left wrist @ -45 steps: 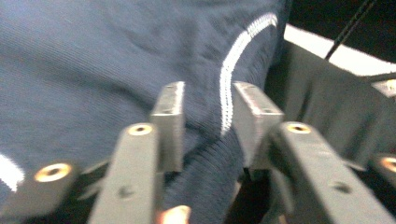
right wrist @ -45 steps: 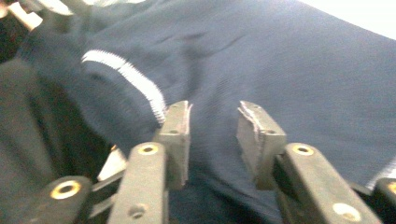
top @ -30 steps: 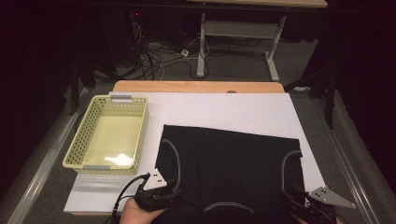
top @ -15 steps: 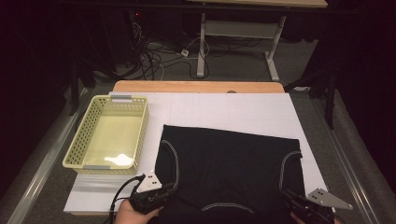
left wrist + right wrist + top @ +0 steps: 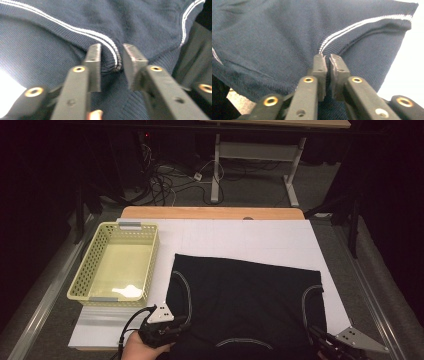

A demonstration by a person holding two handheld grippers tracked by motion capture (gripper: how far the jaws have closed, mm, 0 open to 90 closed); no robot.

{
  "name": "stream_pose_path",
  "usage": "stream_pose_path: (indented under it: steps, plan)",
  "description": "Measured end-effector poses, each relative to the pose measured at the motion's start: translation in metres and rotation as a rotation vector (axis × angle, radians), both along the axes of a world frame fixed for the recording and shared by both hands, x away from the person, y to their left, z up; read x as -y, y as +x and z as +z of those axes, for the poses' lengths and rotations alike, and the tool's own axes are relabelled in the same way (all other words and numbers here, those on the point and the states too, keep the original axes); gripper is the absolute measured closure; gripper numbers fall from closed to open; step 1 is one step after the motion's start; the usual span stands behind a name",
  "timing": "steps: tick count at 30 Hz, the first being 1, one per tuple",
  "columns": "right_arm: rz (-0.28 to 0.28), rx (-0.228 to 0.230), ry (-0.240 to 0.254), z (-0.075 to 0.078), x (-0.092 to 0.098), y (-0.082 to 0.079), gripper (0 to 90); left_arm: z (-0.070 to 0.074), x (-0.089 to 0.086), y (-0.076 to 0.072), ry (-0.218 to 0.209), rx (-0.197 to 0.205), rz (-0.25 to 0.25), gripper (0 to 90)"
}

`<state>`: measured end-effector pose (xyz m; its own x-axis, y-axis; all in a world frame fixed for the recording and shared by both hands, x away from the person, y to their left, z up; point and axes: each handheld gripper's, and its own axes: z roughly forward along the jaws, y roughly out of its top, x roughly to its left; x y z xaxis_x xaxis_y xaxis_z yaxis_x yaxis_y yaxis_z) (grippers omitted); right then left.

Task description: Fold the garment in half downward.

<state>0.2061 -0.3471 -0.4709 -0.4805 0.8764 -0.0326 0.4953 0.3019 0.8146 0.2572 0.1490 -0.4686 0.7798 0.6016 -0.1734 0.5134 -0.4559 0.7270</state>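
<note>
Hands: a person's left hand [image 5: 142,347] grips one tool at the near table edge; the other tool sits at the near right corner.
Left gripper [image 5: 111,53]: jaws stand a little apart around a bunched fold of the striped hem and have just eased open slightly; the cloth sits between them, but the pads do not look pressed onto it.
Right gripper [image 5: 327,58]: jaws almost together on a thin pinch of fabric at the striped seam, having just closed and then eased a touch; the grip looks firm.
Garment [image 5: 245,302]: dark knit top with pale stripe trim, spread flat on the white mat [image 5: 250,237], its near edge at the person's side, both near corners under the tools.
Step in hand: taking hold of the two near corners, judged as the start of a fold or a lift.
Next move: calls for the left jaws to close properly on the hem, then both hands rising evenly so the cloth does not slip from one side.
Basket [image 5: 116,262]: pale yellow, on the left of the mat, just beside the garment's left edge, empty.
Beyond: wooden table edge [image 5: 212,213], then cables [image 5: 170,180] on the dark floor.
</note>
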Motion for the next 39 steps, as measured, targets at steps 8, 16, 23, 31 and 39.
stream_pose_path:
  steps: [8,16,23,31,39]
  plan:
    - [-0.044,0.028,0.071,0.008,0.006,0.005,54.4,0.012,0.004,0.012,-0.059,0.089,0.047,43.1]
    - [-0.043,0.075,0.033,0.023,-0.002,0.027,41.5,0.019,0.020,0.059,-0.034,0.103,0.134,25.4]
    - [-0.089,0.040,0.036,0.022,0.011,0.067,40.0,0.021,0.023,0.106,-0.033,0.048,0.235,15.0]
    - [-0.149,0.020,0.033,0.019,0.026,0.112,40.0,0.008,0.024,0.143,0.030,-0.005,0.323,13.2]
    - [-0.169,-0.014,0.014,0.012,0.032,0.138,40.0,-0.009,0.015,0.160,0.120,-0.019,0.446,13.1]
